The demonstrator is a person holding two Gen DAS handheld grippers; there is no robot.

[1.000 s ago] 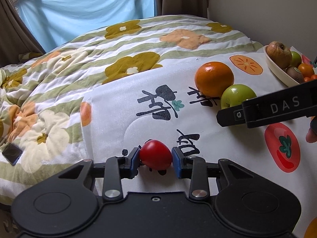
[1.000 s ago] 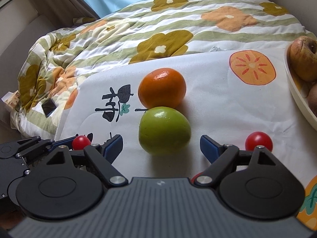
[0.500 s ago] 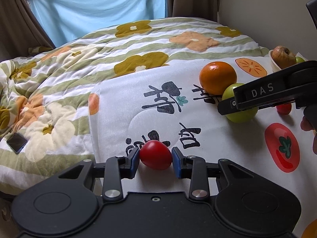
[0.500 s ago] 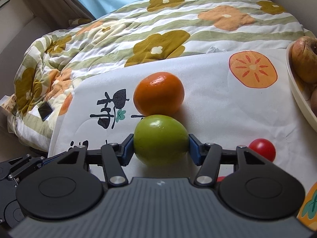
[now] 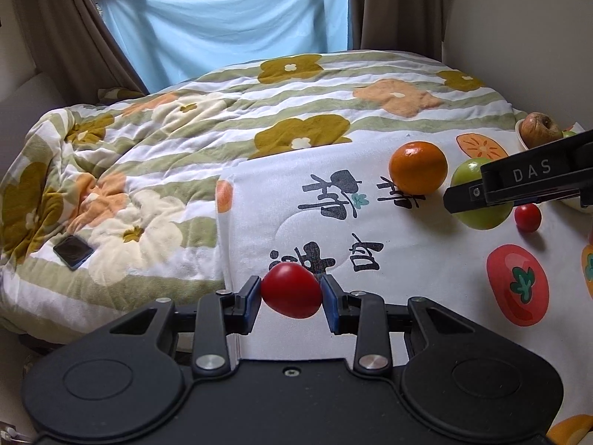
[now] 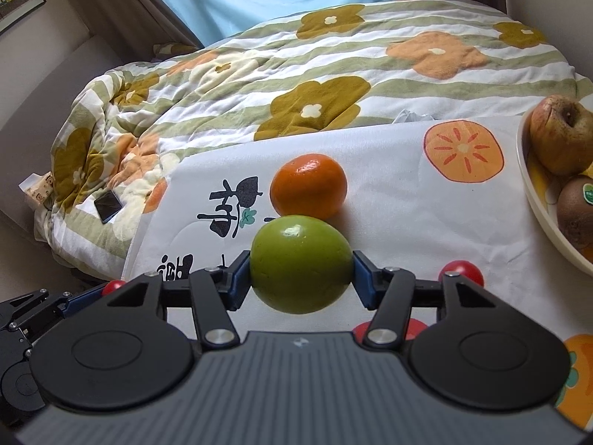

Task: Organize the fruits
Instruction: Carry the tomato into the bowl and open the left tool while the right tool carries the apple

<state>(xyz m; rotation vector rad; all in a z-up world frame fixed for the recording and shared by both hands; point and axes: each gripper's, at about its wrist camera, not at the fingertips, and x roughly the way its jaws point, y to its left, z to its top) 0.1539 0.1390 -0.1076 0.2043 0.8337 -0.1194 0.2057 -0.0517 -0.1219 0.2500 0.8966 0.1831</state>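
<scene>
My left gripper point(image 5: 291, 294) is shut on a red tomato point(image 5: 291, 289), held over the near left edge of the white printed cloth point(image 5: 281, 207). My right gripper point(image 6: 301, 282) is shut on a green apple point(image 6: 301, 263), its blue pads point(image 6: 239, 278) pressing both sides, low over the cloth. An orange point(image 6: 308, 184) lies just behind the apple. In the left wrist view the green apple point(image 5: 481, 218) sits behind the right gripper's black finger point(image 5: 526, 180). A cream bowl point(image 6: 537, 204) at the right edge holds a brown apple point(image 6: 561, 133) and a kiwi point(image 6: 576, 211).
A small red tomato point(image 6: 461, 272) lies on the cloth between the apple and the bowl. The cloth covers part of a flowered quilt point(image 5: 185, 141) on a bed. A dark phone point(image 5: 73, 251) lies on the quilt at the left. Curtains and a wall stand behind.
My right gripper closed from wide open onto the green apple. Both grippers then rose a little with their fruit, and the left one swung so more of the bed shows.
</scene>
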